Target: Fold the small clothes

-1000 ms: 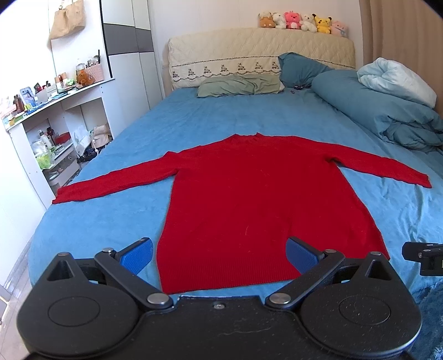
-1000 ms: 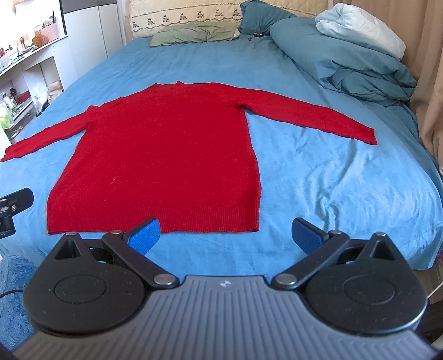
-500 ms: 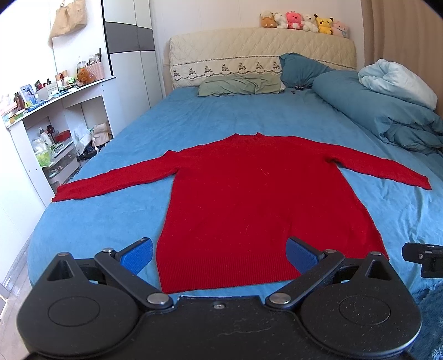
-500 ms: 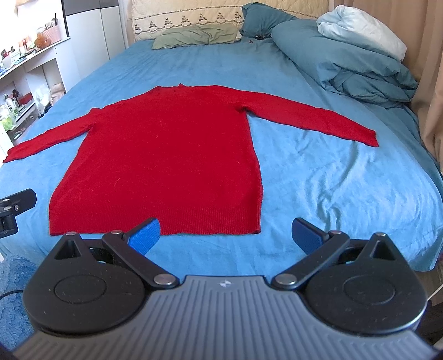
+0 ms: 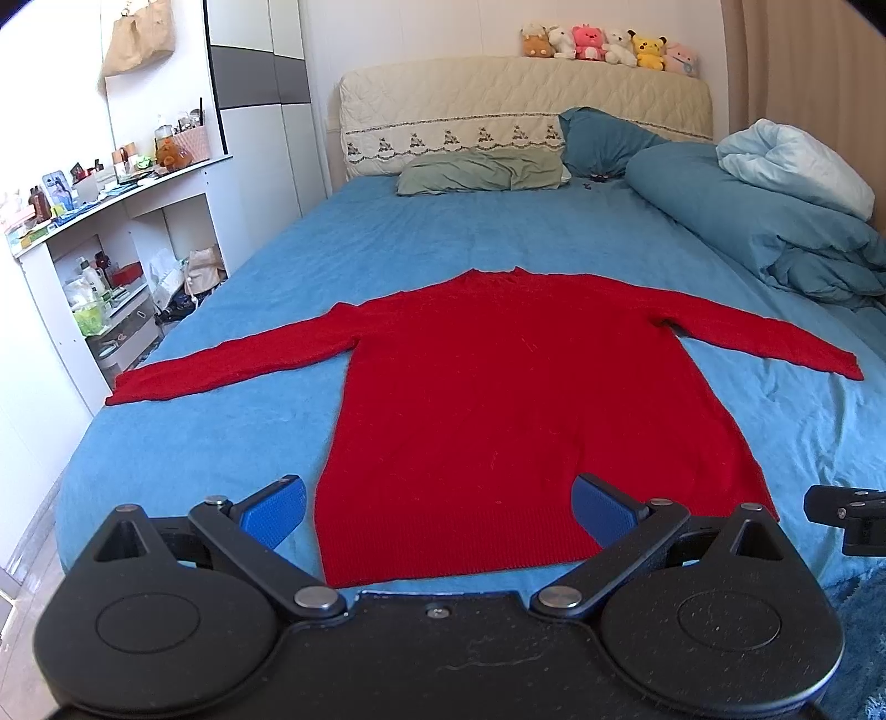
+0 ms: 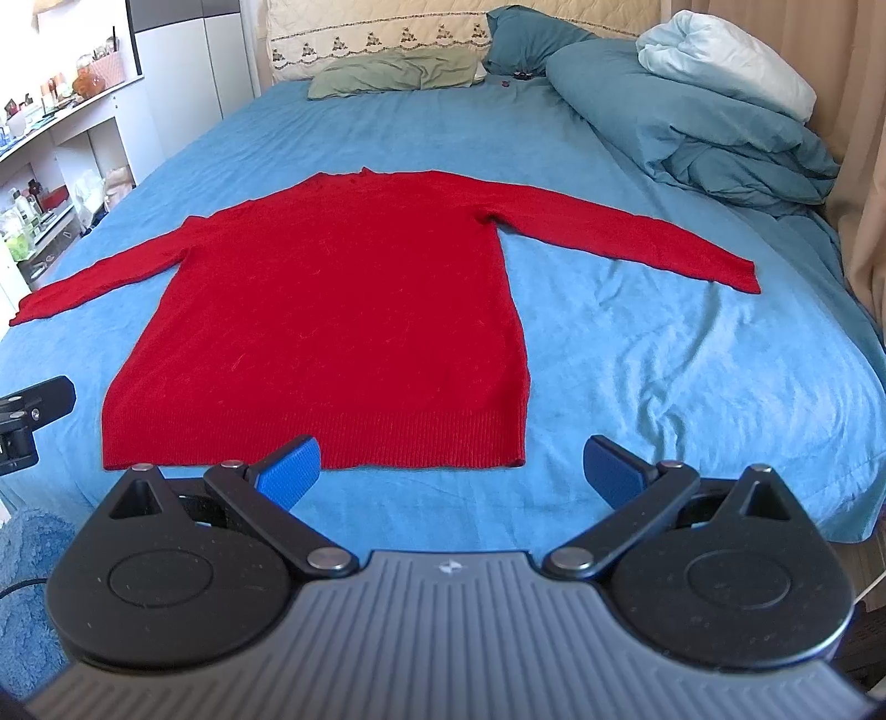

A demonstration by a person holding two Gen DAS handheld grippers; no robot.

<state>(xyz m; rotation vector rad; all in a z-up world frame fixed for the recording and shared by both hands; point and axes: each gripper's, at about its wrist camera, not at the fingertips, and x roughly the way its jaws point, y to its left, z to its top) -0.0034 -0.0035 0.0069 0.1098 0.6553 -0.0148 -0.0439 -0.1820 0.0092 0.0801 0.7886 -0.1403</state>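
Observation:
A red long-sleeved sweater (image 5: 526,399) (image 6: 343,310) lies flat on the blue bed, both sleeves spread out sideways and its hem toward me. My left gripper (image 5: 437,509) hovers open just short of the hem's left half, nothing between its blue pads. My right gripper (image 6: 451,471) is open too, held near the hem's right corner, empty. Each gripper's edge shows in the other's view: the right gripper (image 5: 847,515) at the far right, the left gripper (image 6: 27,410) at the far left.
A blue bedsheet (image 6: 664,343) covers the bed. A heaped blue and white duvet (image 6: 720,111) fills the back right. Pillows (image 5: 482,171) and a headboard with plush toys (image 5: 603,44) are at the far end. A cluttered white shelf unit (image 5: 105,249) stands left of the bed.
Both views have shifted slightly; the right gripper has drawn a little closer to the hem. The sweater has not moved and both grippers stay open.

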